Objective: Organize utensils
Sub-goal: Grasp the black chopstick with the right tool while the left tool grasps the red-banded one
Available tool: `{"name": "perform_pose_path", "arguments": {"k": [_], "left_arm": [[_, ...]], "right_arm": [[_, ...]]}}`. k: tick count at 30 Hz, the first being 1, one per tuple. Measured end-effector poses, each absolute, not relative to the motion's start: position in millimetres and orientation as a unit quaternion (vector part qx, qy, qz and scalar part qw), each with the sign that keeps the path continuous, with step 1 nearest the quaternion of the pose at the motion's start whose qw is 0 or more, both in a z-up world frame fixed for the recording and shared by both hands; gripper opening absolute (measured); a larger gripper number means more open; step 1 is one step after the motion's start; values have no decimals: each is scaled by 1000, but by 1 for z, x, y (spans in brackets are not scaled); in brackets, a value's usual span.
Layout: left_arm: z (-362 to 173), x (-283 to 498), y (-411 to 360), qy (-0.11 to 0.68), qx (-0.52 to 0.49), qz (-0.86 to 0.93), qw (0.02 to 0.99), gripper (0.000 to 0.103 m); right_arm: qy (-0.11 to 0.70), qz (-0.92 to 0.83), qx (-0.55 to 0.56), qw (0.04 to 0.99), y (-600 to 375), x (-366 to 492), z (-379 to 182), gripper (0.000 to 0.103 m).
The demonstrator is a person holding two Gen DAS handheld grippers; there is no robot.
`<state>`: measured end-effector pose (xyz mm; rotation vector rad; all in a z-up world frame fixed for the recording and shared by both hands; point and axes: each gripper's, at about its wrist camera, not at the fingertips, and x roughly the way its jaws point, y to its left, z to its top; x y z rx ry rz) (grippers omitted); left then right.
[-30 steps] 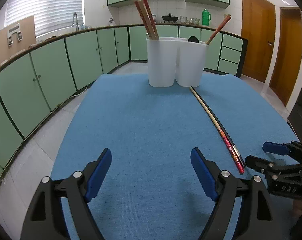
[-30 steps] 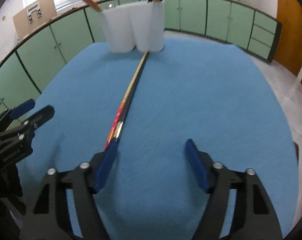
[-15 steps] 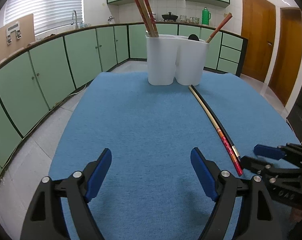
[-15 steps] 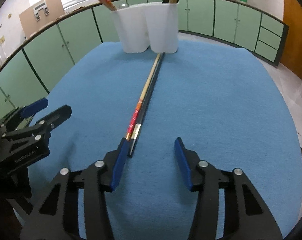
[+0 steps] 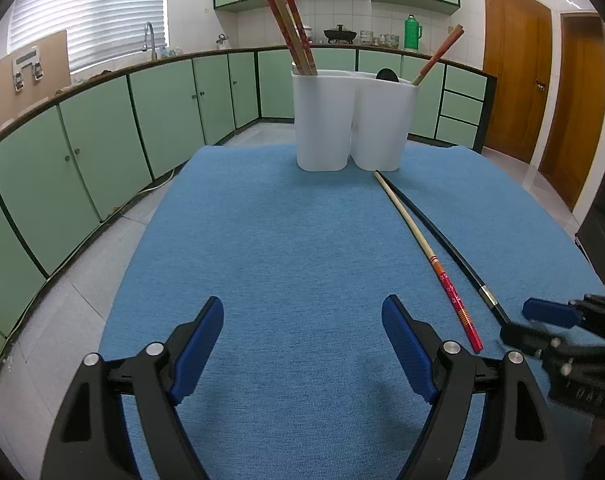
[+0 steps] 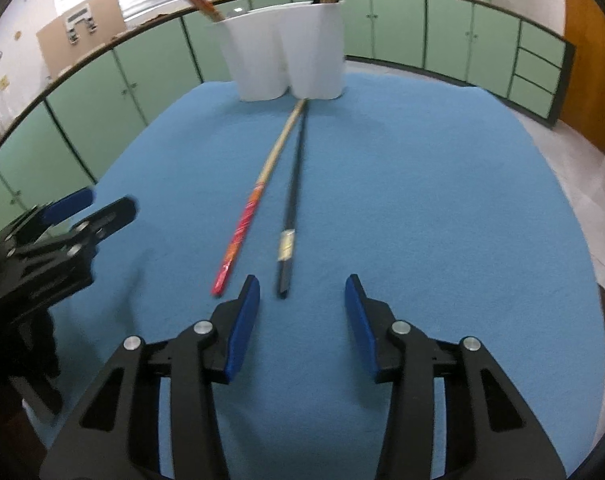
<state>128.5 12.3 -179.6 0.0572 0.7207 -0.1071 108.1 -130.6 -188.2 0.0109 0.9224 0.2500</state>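
Since a moment ago the red-and-cream wooden chopstick [image 6: 258, 196] and black chopstick [image 6: 292, 200] have parted at their near ends. From the left wrist, the left gripper [image 5: 302, 340] (spread, empty) faces the white two-compartment plastic holder [image 5: 354, 120]. From the right wrist, the right gripper [image 6: 302, 308] gapes around the black tip on blue cloth [image 6: 442, 200].

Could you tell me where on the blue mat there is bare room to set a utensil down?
Bare blue mat runs from the left gripper up to the white two-compartment holder. More lies right of the black chopstick, ahead of the right gripper. The strip where the red-ended wooden chopstick lies beside the black one, up to the holder's base, is crowded.
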Motion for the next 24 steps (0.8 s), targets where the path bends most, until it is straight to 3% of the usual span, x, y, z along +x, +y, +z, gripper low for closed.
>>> {"name": "perform_pose_path", "arguments": {"k": [4,9,24], "left_arm": [[-180,128,12,351,28,-52,934,80],[-180,129,9,353,34,-51,934,80],[-186,121,-41,380,6,-112,918,76]], "right_arm": [[439,129,1,889,-124,111,-188,32],[441,130,-3,888,-121,114,-189,8],[441,87,36,893,-176,99,-187,6]]}}
